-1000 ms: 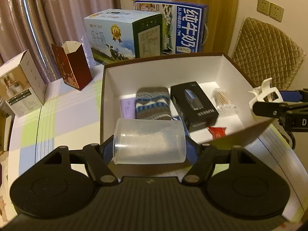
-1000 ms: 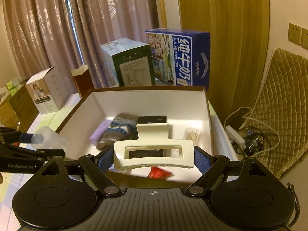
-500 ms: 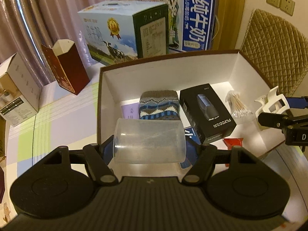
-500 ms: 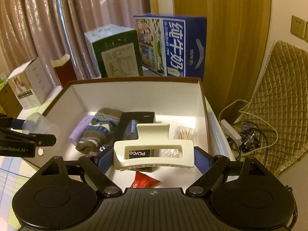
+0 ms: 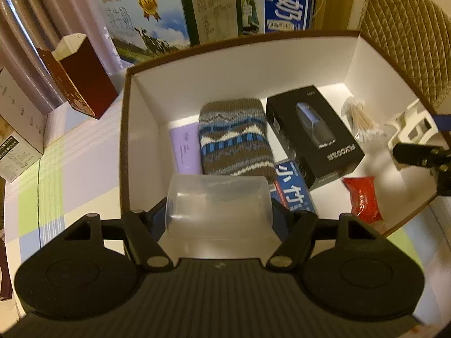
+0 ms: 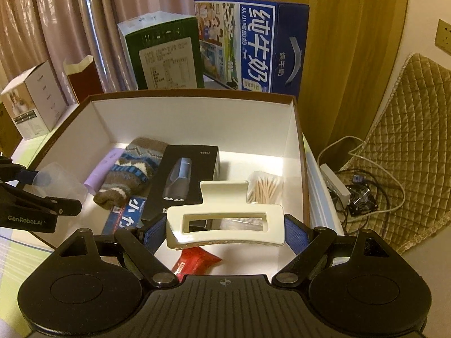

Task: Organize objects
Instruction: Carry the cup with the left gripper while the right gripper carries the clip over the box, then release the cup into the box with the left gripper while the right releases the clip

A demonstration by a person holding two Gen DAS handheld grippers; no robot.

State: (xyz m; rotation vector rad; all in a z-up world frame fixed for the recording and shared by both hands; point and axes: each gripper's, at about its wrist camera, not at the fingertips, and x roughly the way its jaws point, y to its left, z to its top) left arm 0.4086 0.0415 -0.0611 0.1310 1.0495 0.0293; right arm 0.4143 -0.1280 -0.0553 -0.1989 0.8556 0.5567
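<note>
The left gripper [image 5: 219,211] pinches a clear cup [image 5: 218,207] over the near-left corner of the box [image 6: 197,118]; the right gripper [image 6: 225,225] pinches a cream hair clip [image 6: 225,219] (above the red packet [image 6: 194,260]). Lower each onto bare floor before spreading the jaws.

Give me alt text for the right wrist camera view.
The right gripper holds a cream hair claw clip over an open white-lined box containing a knitted sock, black shaver box, cotton swabs and red packet.

left hand-held gripper [image 5: 219,214] | clamps clear cup [image 5: 218,197] | over box [image 5: 197,84]
</note>
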